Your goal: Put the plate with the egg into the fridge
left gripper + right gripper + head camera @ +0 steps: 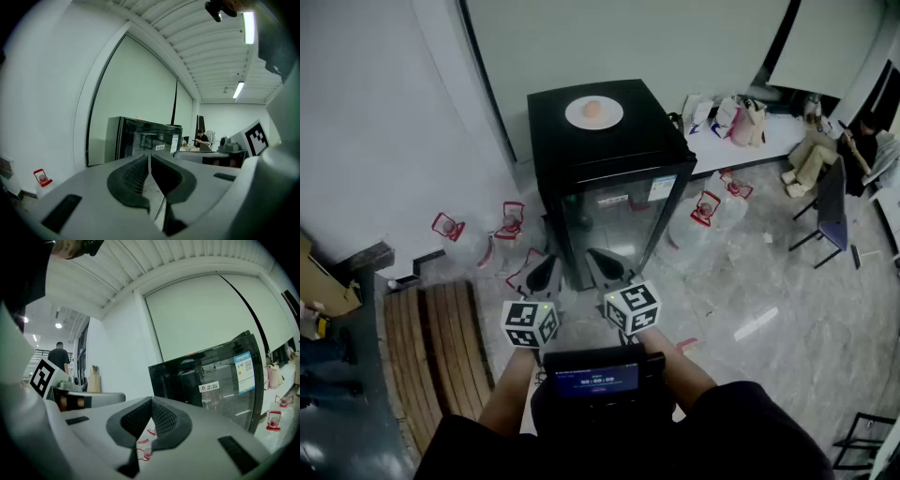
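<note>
A black fridge (600, 178) with a glass door stands on the floor against the wall, its door closed. On its top sits a white plate (593, 113) with a brownish egg (592, 110). My left gripper (546, 272) and right gripper (614, 265) hover side by side just before the lower door, both shut with nothing held. In the left gripper view the jaws of the left gripper (149, 158) meet at their tips, with the fridge (145, 140) ahead. In the right gripper view the right gripper (151, 401) is shut too, and the fridge (211, 380) stands to its right.
Clear water jugs with red handles (508, 225) (705, 208) stand on the floor either side of the fridge. A slatted wooden bench (431, 347) lies at the lower left. A dark chair (830, 211), a seated person (816, 155) and bags (736, 117) are at the right.
</note>
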Available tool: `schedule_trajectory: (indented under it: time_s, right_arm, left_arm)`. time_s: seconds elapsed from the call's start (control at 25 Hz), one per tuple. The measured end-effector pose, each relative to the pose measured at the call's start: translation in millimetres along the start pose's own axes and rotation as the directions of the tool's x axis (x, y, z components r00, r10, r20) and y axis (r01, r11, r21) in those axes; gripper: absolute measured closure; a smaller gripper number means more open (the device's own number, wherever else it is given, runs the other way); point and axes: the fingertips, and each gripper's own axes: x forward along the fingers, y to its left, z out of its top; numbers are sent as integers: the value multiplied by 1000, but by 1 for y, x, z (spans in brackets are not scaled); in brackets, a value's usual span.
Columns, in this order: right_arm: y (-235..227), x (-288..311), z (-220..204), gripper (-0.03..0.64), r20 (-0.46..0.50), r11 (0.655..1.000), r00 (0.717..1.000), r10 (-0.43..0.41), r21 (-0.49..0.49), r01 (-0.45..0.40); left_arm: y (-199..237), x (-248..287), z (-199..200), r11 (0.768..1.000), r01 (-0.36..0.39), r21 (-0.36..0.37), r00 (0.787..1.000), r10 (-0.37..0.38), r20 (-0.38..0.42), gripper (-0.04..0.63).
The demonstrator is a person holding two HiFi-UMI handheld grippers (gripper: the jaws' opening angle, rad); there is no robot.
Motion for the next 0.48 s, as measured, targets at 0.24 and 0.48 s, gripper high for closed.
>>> schedule_trajectory:
  time_s: [0.24,0.48]
  right_arm:
    - [-7,2,0,607,1,1000,1000,-4,5,4]
    - [-13,-3,-3,608,-6,1000,1000,-9,19,9]
  left_arm:
    - [2,6,-1,1000,-3,0,1000,3,-4,566]
    - [3,8,-9,1000,-17,-1,1000,17,-18,566]
